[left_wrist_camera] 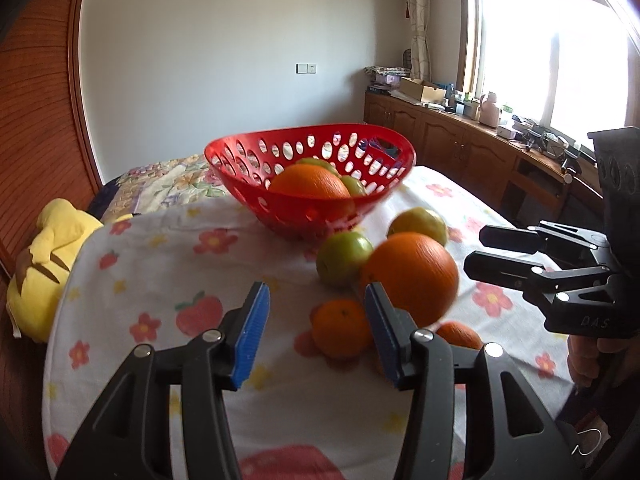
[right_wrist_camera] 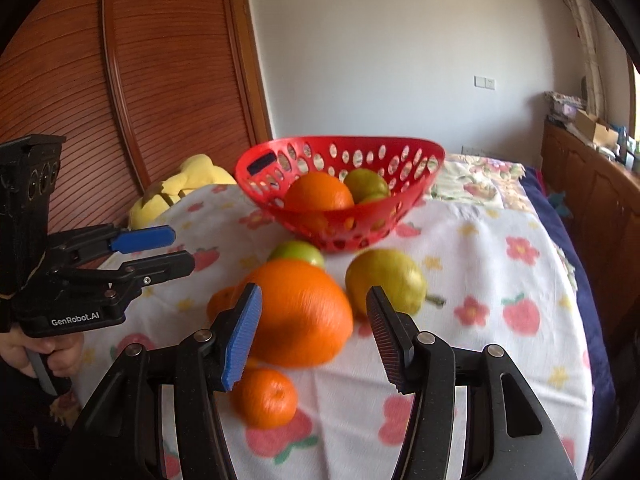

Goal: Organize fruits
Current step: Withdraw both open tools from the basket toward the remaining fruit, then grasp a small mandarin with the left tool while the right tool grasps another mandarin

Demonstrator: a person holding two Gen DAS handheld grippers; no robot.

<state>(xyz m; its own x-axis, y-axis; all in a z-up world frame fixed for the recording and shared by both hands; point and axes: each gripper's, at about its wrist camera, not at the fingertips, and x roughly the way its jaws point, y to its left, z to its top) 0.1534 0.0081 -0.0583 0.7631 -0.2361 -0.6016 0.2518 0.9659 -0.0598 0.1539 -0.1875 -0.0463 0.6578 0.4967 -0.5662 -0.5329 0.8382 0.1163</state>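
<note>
A red perforated basket [left_wrist_camera: 248, 160] [right_wrist_camera: 420, 168] stands on the flowered tablecloth and holds an orange [left_wrist_camera: 310, 186] [right_wrist_camera: 319, 192] and green fruit [right_wrist_camera: 366, 184]. On the cloth in front lie a big orange [left_wrist_camera: 412, 274] [right_wrist_camera: 300, 312], a green apple [left_wrist_camera: 344, 258] [right_wrist_camera: 296, 252], a yellow pear [left_wrist_camera: 418, 222] [right_wrist_camera: 386, 280] and small tangerines [left_wrist_camera: 342, 328] [right_wrist_camera: 266, 398]. My left gripper [left_wrist_camera: 316, 336] [right_wrist_camera: 176, 248] is open and empty, above the tangerine. My right gripper [right_wrist_camera: 312, 336] [left_wrist_camera: 476, 250] is open and empty, near the big orange.
A yellow plush toy [left_wrist_camera: 48, 260] [right_wrist_camera: 180, 188] lies at the table's left edge. A flowered bedspread [left_wrist_camera: 168, 184] lies behind the table. A wooden wardrobe [right_wrist_camera: 120, 80] stands left; a cluttered wooden sideboard [left_wrist_camera: 460, 132] runs under the window.
</note>
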